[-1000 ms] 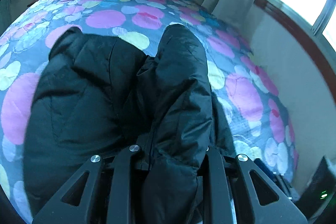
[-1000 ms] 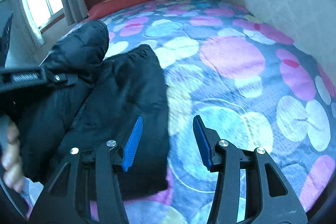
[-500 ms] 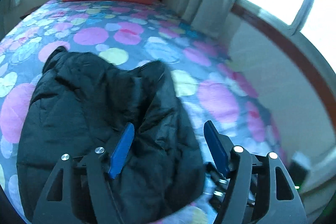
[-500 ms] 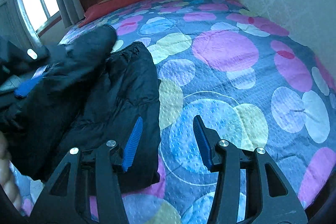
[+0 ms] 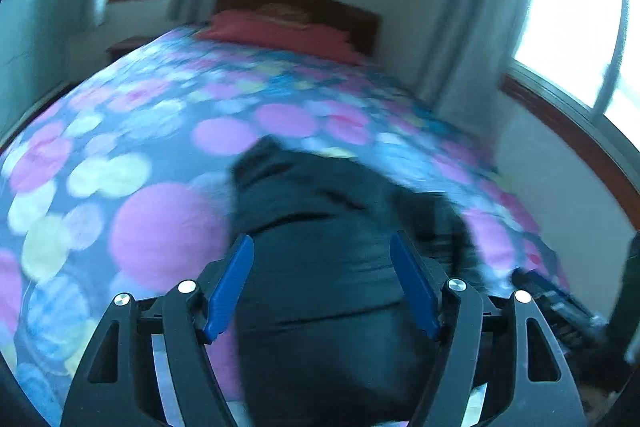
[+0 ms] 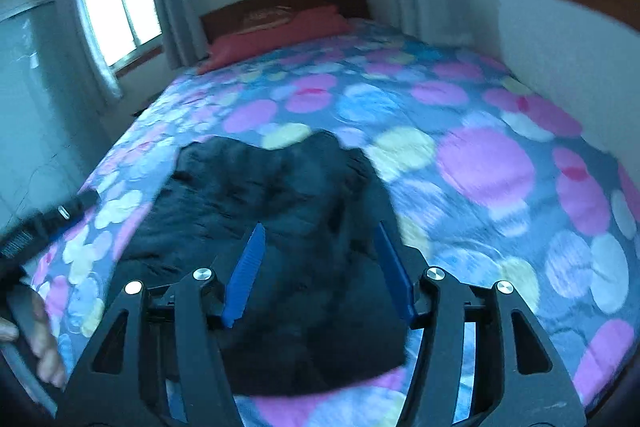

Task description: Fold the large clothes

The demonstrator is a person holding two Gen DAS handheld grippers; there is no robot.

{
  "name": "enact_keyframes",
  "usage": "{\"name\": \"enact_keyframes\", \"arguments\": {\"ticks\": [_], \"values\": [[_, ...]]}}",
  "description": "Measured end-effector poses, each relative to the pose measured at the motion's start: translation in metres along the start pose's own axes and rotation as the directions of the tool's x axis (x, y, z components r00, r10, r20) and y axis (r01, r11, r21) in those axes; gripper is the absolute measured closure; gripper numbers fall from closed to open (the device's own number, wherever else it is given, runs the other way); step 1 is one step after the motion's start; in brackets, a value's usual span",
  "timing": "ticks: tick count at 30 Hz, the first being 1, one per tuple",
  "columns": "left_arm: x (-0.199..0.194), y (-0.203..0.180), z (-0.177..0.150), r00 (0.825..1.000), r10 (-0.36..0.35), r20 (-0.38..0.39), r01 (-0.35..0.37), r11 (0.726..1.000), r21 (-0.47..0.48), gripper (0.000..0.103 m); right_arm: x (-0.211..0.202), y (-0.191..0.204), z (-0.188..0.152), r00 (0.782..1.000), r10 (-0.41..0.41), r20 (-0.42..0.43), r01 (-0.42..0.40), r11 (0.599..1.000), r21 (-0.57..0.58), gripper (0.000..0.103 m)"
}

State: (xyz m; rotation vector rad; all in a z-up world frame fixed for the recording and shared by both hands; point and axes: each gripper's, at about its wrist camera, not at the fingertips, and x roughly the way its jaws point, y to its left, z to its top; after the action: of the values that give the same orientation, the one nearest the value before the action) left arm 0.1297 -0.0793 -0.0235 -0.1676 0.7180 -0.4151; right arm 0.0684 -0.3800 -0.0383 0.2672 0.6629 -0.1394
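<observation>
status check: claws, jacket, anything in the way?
Left claw open, empty. Right claw open, empty. Black jacket lying bunched on the bedspread, unheld. Nothing in the way.

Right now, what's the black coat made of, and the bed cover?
The coat looks like smooth, slightly shiny synthetic shell over puffy padding, going by its stitched, bulging panels. The bed cover looks like matte woven cloth with a printed circle pattern; the blur hides its weave.

Bare bedspread (image 6: 480, 163) right of the black jacket (image 6: 280, 227); wall (image 6: 560, 39) beyond.
</observation>
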Motion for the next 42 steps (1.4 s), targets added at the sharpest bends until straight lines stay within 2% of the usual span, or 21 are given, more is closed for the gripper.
{"name": "enact_keyframes", "arguments": {"ticks": [5, 7, 12, 15, 17, 18, 19, 24, 25, 30, 36, 40, 42], "values": [[0.011, 0.050, -0.010, 0.999, 0.040, -0.034, -0.043, 0.994, -0.103, 0.033, 0.027, 0.038, 0.010, 0.994, 0.091, -0.065, -0.092, 0.996, -0.018, 0.044], [0.015, 0.060, -0.013, 0.998, 0.040, -0.045, -0.045, 0.992, -0.120, 0.033, 0.043, 0.048, 0.011, 0.991, 0.082, -0.103, -0.086, 0.996, -0.031, 0.039], [0.029, 0.069, -0.025, 0.997, 0.009, -0.083, -0.020, 0.990, -0.138, 0.033, 0.078, 0.054, 0.007, 0.983, 0.016, -0.183, -0.022, 0.999, -0.032, 0.038], [0.035, 0.068, -0.031, 0.995, -0.010, -0.101, -0.004, 0.990, -0.140, 0.033, 0.088, 0.048, 0.002, 0.976, 0.025, -0.217, -0.028, 1.000, -0.009, 0.039], [0.039, 0.068, -0.034, 0.994, -0.018, -0.110, 0.002, 0.990, -0.139, 0.033, 0.092, 0.048, -0.002, 0.971, 0.039, -0.236, -0.043, 0.999, -0.010, 0.051], [0.041, 0.067, -0.035, 0.993, -0.020, -0.114, 0.004, 0.990, -0.139, 0.033, 0.096, 0.047, -0.005, 0.965, 0.063, -0.256, -0.065, 0.998, -0.001, 0.065], [0.042, 0.066, -0.036, 0.993, -0.021, -0.116, 0.005, 0.990, -0.140, 0.033, 0.100, 0.046, -0.008, 0.957, 0.085, -0.276, -0.084, 0.996, 0.016, 0.071], [0.042, 0.062, -0.036, 0.994, -0.021, -0.112, 0.005, 0.990, -0.141, 0.033, 0.096, 0.048, -0.013, 0.968, 0.078, -0.239, -0.083, 0.996, -0.010, 0.089], [0.041, 0.060, -0.035, 0.994, -0.025, -0.109, 0.009, 0.990, -0.142, 0.033, 0.089, 0.047, -0.011, 0.979, 0.056, -0.198, -0.061, 0.998, -0.017, 0.091], [0.037, 0.041, -0.030, 0.996, -0.042, -0.083, 0.034, 0.995, -0.097, 0.033, 0.082, 0.035, -0.010, 0.989, -0.020, -0.148, 0.012, 0.998, -0.057, 0.093], [0.059, 0.012, -0.040, 0.989, -0.072, -0.127, 0.066, 0.996, -0.053, 0.032, 0.099, -0.003, -0.025, 0.982, -0.098, -0.160, 0.091, 0.995, -0.052, 0.094], [0.084, -0.014, -0.048, 0.987, -0.017, -0.157, 0.025, 0.999, 0.048, 0.031, 0.119, -0.026, -0.034, 0.977, -0.089, -0.196, 0.086, 0.996, -0.025, 0.094], [0.102, -0.014, -0.053, 0.982, -0.013, -0.188, 0.021, 0.999, 0.040, 0.031, 0.128, -0.034, -0.039, 0.977, -0.075, -0.202, 0.076, 0.997, -0.002, 0.094]]}}
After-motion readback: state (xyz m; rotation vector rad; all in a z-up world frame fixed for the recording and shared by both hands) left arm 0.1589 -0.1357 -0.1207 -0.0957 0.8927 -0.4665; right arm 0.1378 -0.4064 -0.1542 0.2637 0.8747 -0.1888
